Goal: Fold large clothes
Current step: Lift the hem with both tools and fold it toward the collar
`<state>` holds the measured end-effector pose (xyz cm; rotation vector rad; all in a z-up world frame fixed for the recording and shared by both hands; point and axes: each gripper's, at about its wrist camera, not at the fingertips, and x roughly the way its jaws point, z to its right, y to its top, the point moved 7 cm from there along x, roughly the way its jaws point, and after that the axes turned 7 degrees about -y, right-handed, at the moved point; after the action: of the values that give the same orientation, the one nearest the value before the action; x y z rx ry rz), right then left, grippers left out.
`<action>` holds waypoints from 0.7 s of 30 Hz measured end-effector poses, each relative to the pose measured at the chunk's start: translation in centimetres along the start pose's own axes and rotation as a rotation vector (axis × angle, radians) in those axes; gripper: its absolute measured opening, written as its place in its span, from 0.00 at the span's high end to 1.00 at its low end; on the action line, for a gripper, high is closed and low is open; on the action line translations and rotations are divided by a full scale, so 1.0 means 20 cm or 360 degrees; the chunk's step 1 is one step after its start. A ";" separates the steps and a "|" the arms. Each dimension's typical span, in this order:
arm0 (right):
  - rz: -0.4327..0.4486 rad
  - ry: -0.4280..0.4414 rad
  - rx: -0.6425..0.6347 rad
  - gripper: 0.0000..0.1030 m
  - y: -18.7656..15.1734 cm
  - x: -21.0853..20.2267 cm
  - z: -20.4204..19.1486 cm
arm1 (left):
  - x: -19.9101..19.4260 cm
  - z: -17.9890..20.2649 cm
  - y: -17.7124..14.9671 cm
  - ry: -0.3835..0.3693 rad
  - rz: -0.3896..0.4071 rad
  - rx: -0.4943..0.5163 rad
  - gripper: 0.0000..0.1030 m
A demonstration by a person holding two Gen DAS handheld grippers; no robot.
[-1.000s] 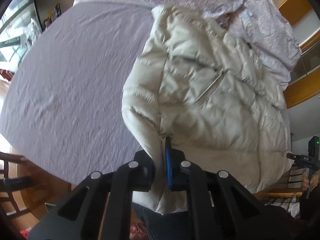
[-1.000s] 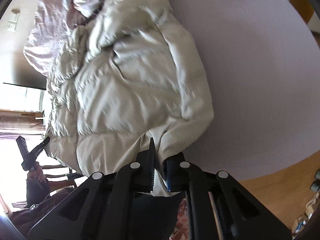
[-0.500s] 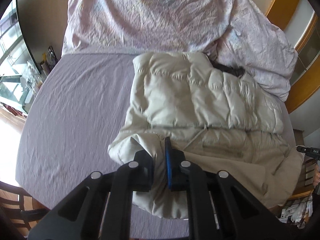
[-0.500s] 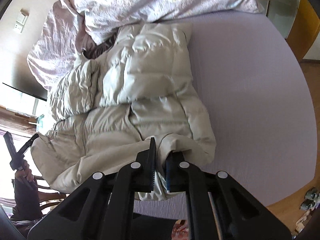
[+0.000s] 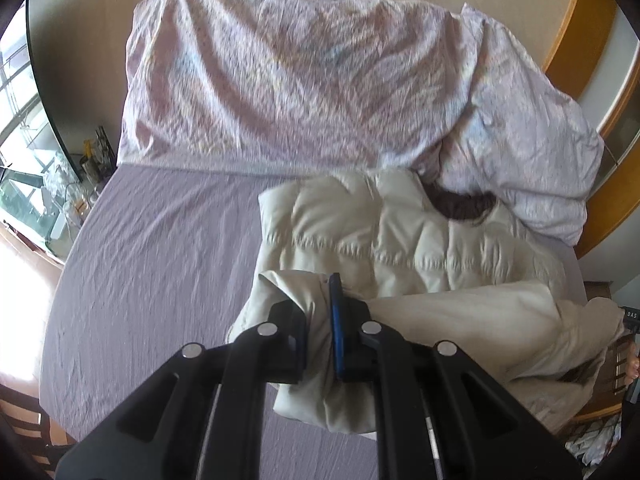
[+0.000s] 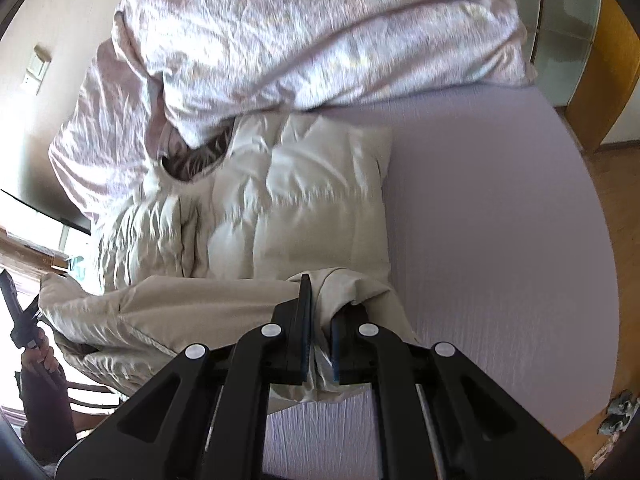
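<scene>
Left gripper (image 5: 320,320): we clamped the cream jacket (image 5: 400,240) hem, beside the duvet (image 5: 300,80).
Right gripper (image 6: 320,320): we pinched the same hem.

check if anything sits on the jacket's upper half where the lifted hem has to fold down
Nothing visible lies on the jacket there. The left gripper and right gripper both clamp its hem; only the duvet touches the collar end.

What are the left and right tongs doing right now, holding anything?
Left tongs: shut on the hem edge of the cream puffer jacket.
Right tongs: shut on the same jacket's hem, at its other corner.
</scene>
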<state>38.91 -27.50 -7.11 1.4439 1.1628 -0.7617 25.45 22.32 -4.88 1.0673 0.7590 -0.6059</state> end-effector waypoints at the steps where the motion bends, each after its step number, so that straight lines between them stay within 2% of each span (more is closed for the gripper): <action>1: 0.0020 -0.0006 -0.0001 0.92 0.03 0.00 -0.01 | 0.00 0.01 0.03 0.0001 0.0011 0.0002 0.90; 15: 0.0197 -0.0033 0.0186 0.92 0.42 0.07 -0.02 | 0.17 0.00 0.37 0.0028 0.0074 -0.0103 0.90; 21: 0.0257 0.0007 0.0327 0.92 0.59 0.12 -0.01 | 0.27 -0.03 0.47 0.0050 0.0078 -0.0175 0.90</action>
<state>50.70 -26.01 -5.25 1.6888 0.9789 -0.7818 35.69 25.92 -4.33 0.9933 0.7826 -0.5010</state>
